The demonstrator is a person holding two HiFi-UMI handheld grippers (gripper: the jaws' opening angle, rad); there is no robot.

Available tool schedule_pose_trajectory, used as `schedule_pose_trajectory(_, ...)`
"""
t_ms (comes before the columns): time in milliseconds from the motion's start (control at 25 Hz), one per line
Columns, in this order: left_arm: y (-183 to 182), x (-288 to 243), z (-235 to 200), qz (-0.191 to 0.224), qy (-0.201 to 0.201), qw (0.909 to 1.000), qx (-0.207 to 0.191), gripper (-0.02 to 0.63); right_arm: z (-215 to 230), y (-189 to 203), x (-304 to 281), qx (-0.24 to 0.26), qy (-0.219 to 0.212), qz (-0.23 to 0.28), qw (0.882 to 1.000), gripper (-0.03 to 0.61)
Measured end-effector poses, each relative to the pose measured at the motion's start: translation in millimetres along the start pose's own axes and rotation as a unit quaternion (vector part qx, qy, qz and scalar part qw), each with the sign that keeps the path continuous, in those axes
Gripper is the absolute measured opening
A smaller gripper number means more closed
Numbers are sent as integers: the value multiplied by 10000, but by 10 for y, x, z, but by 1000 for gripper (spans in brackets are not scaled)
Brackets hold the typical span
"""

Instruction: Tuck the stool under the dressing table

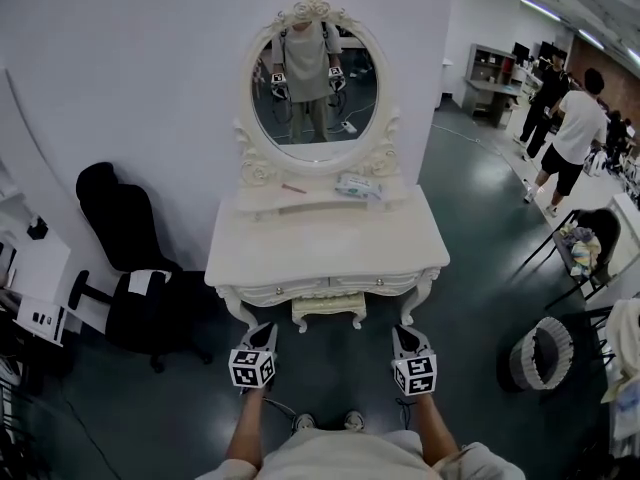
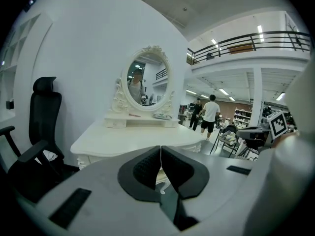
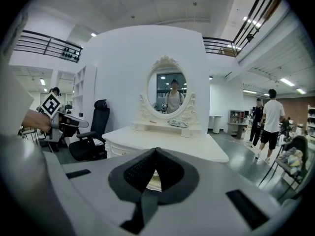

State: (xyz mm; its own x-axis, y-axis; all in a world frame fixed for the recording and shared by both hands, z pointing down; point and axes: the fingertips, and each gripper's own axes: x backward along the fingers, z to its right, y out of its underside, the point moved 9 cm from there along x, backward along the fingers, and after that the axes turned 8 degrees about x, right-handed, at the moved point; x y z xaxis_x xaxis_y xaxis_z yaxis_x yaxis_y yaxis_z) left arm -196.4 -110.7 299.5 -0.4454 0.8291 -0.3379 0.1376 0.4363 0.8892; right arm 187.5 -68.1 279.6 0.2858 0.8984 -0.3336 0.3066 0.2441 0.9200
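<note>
stool (image 1: 328, 309) under front edge of dressing table (image 1: 325, 250) | left gripper (image 1: 267, 331) — jaws together, empty | right gripper (image 1: 403, 332) — likewise, both short of edge

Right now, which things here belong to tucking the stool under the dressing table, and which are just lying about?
Job: stool, dressing table, left hand-held gripper, right hand-held gripper, both shut and empty.
Lying about: black office chair, wire basket, folding chair with clothes, packet on the mirror shelf.
</note>
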Motion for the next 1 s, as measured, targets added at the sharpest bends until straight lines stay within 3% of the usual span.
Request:
schedule_pose_trajectory(240,-56,62,62,-8,60,9999,-149,17,-92,-42,76,-2,39,82,10000,2)
schedule_pose_trajectory(1000,5,141,77,13,12,9999,140,17,-34,-81,112,-189,264,70,9994,2)
